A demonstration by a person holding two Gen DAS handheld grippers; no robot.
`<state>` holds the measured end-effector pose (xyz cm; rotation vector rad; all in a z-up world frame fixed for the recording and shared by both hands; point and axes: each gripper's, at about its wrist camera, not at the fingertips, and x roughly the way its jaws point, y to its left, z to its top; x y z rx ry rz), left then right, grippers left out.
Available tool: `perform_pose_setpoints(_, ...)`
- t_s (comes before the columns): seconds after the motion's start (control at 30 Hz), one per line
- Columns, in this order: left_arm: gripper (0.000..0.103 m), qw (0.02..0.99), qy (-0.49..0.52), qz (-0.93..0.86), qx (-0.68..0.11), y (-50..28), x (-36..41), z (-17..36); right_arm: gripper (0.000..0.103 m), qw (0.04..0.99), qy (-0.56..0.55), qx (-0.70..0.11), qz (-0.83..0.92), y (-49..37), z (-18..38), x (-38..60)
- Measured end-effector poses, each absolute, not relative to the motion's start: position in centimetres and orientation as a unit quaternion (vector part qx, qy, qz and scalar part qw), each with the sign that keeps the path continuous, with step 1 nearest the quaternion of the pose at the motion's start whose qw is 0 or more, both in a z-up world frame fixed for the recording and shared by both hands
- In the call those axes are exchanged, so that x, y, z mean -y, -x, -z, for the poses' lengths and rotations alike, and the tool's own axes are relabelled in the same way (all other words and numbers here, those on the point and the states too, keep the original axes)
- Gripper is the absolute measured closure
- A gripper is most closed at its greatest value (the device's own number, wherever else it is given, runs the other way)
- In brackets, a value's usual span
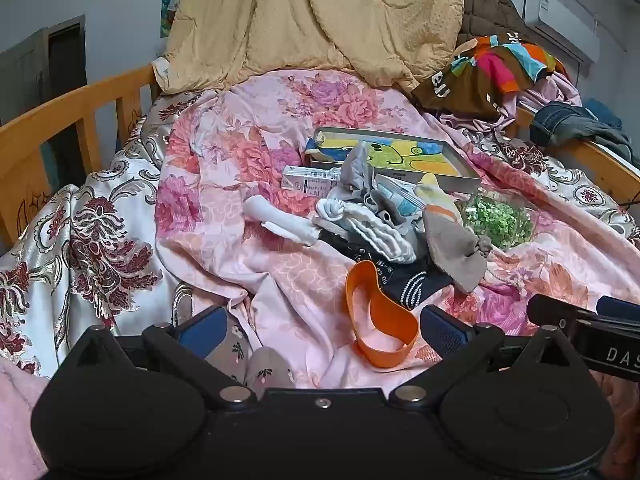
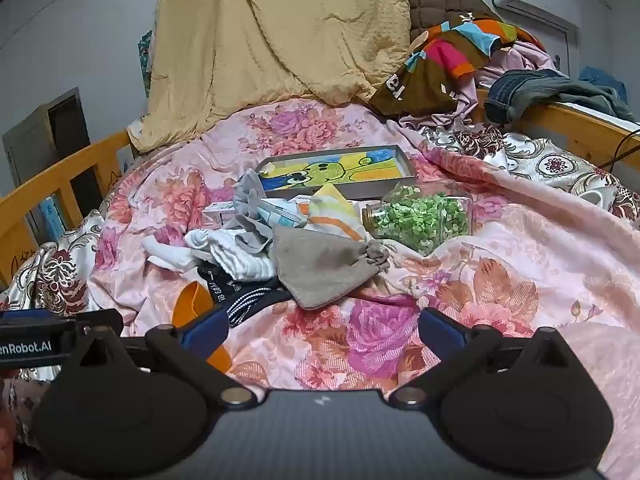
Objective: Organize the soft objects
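While both sets of jaws are spread fully wide and empty, the left gripper (image 1: 320,330) and right gripper (image 2: 322,330) are held low in each frame, short of the pile of socks (image 1: 376,236) at centre. A single piece is best taken at a loose edge: the grey pouch (image 2: 320,268) lies nearest the right gripper, the orange band (image 1: 380,320) just ahead of the left. Hard things, the jar (image 2: 420,220) and tray (image 2: 340,168), should be left behind the pile. Open quilt (image 2: 500,280) is seen lower right; bed rails (image 1: 60,120) bound the frame edges.
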<state>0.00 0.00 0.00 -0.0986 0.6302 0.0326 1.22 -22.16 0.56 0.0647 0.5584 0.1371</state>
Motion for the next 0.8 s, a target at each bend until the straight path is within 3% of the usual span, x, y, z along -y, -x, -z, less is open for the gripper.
perform_pose_setpoints(0.8, 0.001, 0.949, 0.057, -0.014, -0.31, 0.36, 0.11, 0.09, 0.0, 0.956, -0.051, -0.281, -0.069, -1.3, -0.41, 22.6)
